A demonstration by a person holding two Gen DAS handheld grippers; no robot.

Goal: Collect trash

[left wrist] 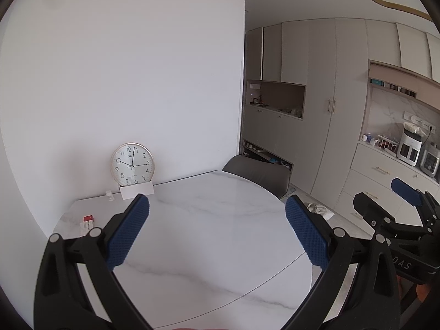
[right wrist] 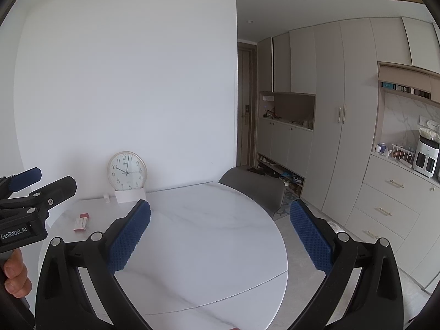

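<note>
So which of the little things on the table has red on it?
The small flat box near the table's left edge; the card under the clock is plain white.

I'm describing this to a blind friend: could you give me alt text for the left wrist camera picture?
An open left gripper with blue padded fingers hovers over a white marble table, holding nothing. At the table's far left edge lie a small red and white box and a wall clock propped against the white wall; crumpled trash lies on the floor beyond, and the right gripper shows at the right edge.

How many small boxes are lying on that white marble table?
2: a small red box and a white-and-red flat box, touching or nearly so, near the white marble table's left edge. Others may be hidden.
</note>
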